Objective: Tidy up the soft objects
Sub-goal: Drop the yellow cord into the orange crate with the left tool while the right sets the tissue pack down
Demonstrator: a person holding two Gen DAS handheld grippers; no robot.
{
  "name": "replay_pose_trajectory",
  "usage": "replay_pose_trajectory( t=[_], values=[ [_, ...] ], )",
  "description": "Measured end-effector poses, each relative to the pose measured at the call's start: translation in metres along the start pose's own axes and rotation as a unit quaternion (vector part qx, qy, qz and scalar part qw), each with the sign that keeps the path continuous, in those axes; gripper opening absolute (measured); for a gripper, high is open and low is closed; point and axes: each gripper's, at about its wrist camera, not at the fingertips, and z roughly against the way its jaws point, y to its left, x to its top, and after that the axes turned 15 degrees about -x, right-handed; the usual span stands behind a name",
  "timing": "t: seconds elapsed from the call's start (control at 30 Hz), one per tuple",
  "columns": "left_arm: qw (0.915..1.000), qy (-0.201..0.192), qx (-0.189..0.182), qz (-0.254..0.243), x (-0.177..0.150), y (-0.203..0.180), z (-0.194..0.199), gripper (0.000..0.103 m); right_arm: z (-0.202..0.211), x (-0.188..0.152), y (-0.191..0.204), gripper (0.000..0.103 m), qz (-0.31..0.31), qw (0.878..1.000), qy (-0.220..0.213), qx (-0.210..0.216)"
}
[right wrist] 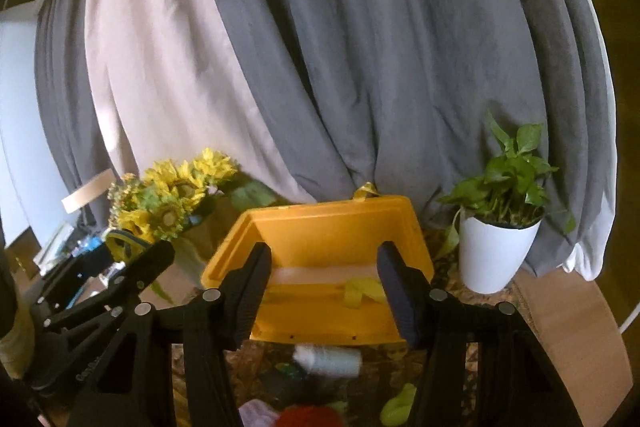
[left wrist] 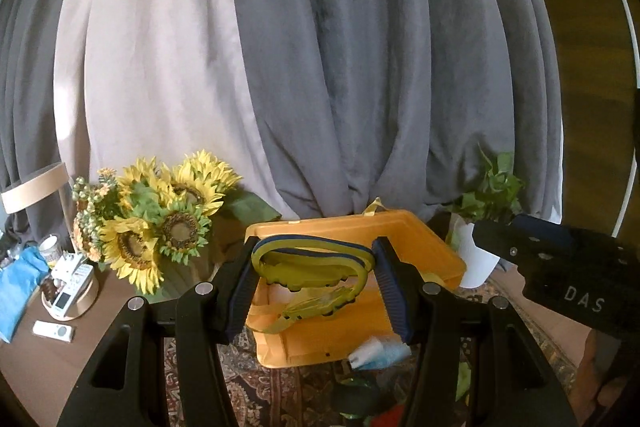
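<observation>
Grey curtain (left wrist: 360, 67) behind; left tongs (left wrist: 316, 279) clamp yellow-green toy (left wrist: 312, 267); right tongs (right wrist: 324, 287) empty.

The left gripper (left wrist: 314, 283) is clamped on a yellow-green rubbery toy between its pads, while the right gripper (right wrist: 324, 291) stands apart, jaws empty.

We are in a home, most likely a living room. Behind everything we see long grey and pale curtains (left wrist: 320, 67) falling in heavy folds. A patterned oriental rug (left wrist: 260, 391) covers the floor. On the left, a wooden table (left wrist: 48, 355) carries artificial sunflowers (left wrist: 160, 223), a remote control (left wrist: 54, 330) and a round tray of small household bits (left wrist: 74, 301). On the right we see a leafy houseplant in a white pot (right wrist: 496, 251).
</observation>
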Motion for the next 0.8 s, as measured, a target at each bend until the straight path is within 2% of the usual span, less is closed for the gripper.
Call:
replay_pose_trajectory(
  t=[0.4, 0.8],
  values=[
    [0.9992, 0.038, -0.005, -0.01, 0.027, 0.014, -0.074, 0.056, -0.07, 0.017, -0.011, 0.057, -0.009, 0.998, 0.059, -0.001],
    [0.9922, 0.122, -0.028, 0.005, 0.03, 0.034, -0.165, 0.056, -0.127, 0.028, -0.012, 0.057, -0.011, 0.995, 0.091, -0.027]
  ],
)
